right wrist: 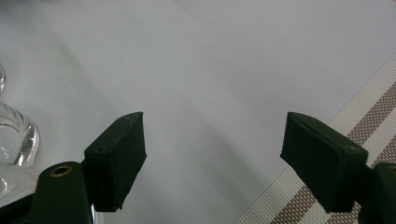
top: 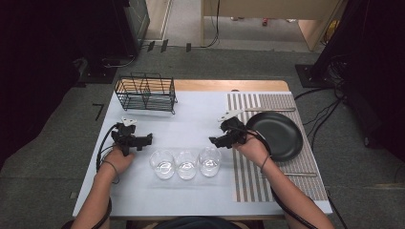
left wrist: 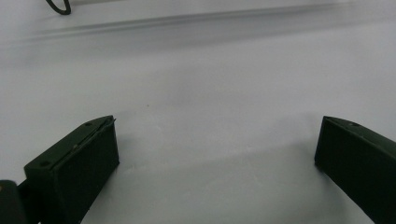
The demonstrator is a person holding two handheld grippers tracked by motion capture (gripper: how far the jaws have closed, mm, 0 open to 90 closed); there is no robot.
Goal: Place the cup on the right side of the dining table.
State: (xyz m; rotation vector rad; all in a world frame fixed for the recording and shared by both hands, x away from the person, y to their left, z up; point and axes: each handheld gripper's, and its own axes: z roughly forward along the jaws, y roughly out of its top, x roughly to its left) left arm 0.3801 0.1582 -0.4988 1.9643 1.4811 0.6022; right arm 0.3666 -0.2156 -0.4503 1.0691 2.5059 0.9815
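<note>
left tongs point(top: 145, 139) released, empty, 9 o'clock of three glasses point(top: 186, 163) | right tongs point(top: 216, 140) released, empty, 12 o'clock of right glass point(top: 209, 161) | bench point(top: 200, 114)

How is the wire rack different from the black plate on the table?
The wire rack is an open box of thin wires, while the black plate is solid, round and shallow. The rack stands at the far left on the white cover; the plate lies on the striped mat at the right. Both are black and hold nothing.

Grey carpet floor point(top: 191, 62), wooden furniture point(top: 267, 14), dark surroundings
</note>
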